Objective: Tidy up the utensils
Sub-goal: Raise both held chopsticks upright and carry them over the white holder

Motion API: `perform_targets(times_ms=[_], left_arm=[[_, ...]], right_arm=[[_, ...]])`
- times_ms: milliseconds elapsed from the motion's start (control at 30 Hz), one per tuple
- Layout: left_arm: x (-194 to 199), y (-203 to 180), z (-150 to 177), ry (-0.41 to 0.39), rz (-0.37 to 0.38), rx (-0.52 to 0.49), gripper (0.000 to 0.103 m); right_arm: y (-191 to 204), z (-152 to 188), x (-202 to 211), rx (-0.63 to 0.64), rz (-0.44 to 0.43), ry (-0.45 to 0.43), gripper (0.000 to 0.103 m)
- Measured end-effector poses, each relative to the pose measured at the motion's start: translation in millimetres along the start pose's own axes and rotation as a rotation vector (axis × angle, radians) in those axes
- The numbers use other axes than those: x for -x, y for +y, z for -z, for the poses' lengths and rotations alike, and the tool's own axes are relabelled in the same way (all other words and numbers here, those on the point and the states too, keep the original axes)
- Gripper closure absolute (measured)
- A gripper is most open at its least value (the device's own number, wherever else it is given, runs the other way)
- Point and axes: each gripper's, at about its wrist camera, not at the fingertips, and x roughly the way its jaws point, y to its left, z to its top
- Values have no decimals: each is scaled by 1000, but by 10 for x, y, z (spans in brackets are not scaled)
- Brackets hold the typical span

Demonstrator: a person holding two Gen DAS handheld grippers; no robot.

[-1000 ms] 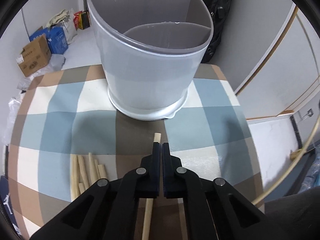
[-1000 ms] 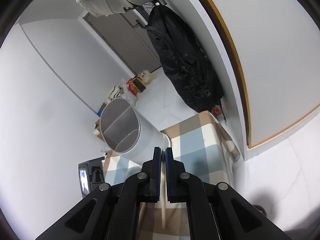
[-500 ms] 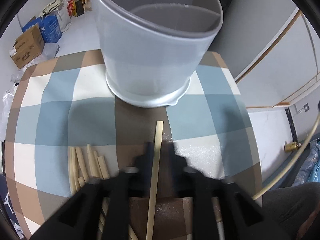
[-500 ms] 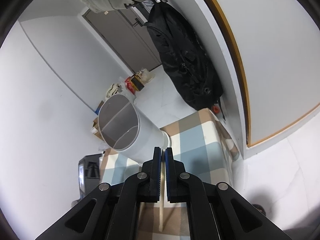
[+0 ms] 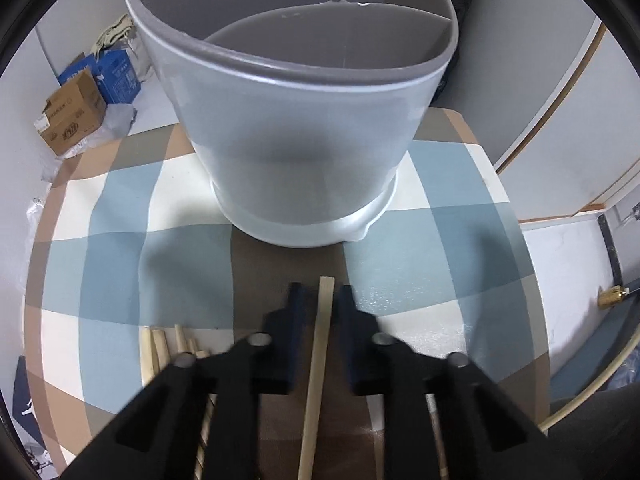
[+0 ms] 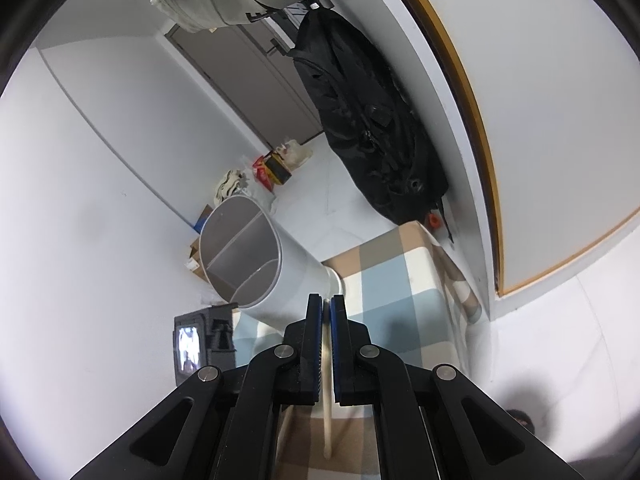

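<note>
**Chopsticks to the holder, one hand-held gripper loaded**

On the far left of the bench (image 5: pixel 120 184) we see a bundle of chopsticks (image 5: pixel 160 344) lying flat on the checked cloth. Next to it, the left hand-held gripper (image 5: pixel 320 292) hangs with its jaws apart, a single chopstick (image 5: pixel 320 344) lying between them, untouched. Just ahead stands the divided holder (image 5: pixel 304 132), apparently empty, though we cannot see its floor.

The right hand-held gripper (image 6: pixel 326 304) is clamped on a pale stick (image 6: pixel 327 400), likely another chopstick; the holder (image 6: pixel 248 264) sits ahead and below.

To do this step well, we would centre the left jaws on the chopstick, close squarely near its thick end, lift, tip it upright and lower it into one compartment, keeping all sticks together.
</note>
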Motion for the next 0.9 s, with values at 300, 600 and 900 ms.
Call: perform_targets(times_ms=[300, 600, 900], left_arm=[[254, 164, 65, -106, 51, 79, 101], [1023, 268, 119, -339, 114, 116, 101], [1434, 446, -70, -527, 216, 188, 101]], right_arm=[[7, 5, -11, 4, 5, -5, 100], [212, -7, 7, 88, 12, -28, 100], [597, -62, 77, 199, -2, -84, 100]])
